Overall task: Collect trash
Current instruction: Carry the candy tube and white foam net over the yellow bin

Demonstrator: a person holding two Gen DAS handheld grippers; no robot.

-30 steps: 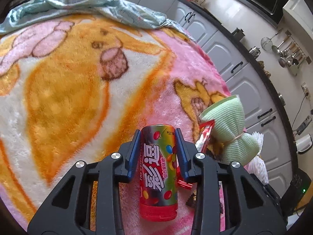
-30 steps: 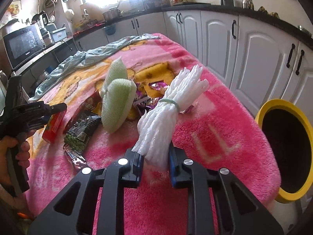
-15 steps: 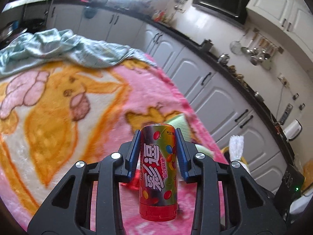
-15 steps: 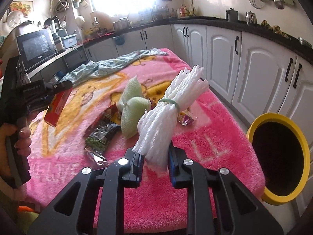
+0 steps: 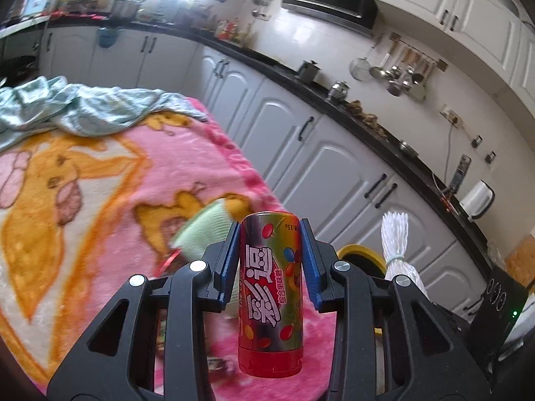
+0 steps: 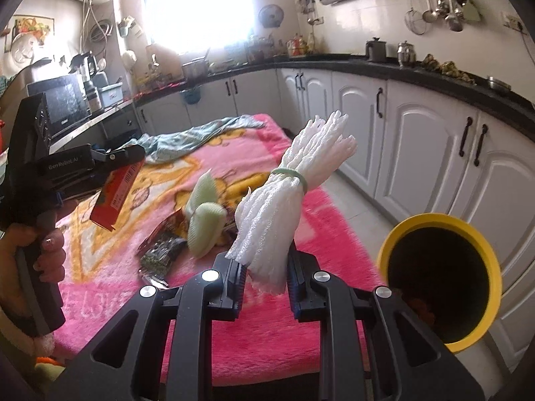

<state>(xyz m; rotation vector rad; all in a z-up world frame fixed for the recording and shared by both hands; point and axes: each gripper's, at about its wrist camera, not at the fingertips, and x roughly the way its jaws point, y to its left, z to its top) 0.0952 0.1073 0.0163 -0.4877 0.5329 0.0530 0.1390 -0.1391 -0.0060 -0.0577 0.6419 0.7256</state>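
Above the pink blanket (image 6: 301,327), the right gripper (image 6: 264,287) clamps the lower end of a white foam-net bundle (image 6: 294,193), its upper end fanning up and away from the jaws. Only this view shows the yellow-rimmed bin's (image 6: 431,220) dark interior and a hand (image 6: 43,247) holding the left gripper's handle, marked "GenRoboLAI" or similar. The left wrist view shows the left gripper (image 5: 270,260) pinching a red candy tube (image 5: 271,287) upright, printed with Chinese characters and coloured candies, and a green foam net (image 5: 204,230) beyond.
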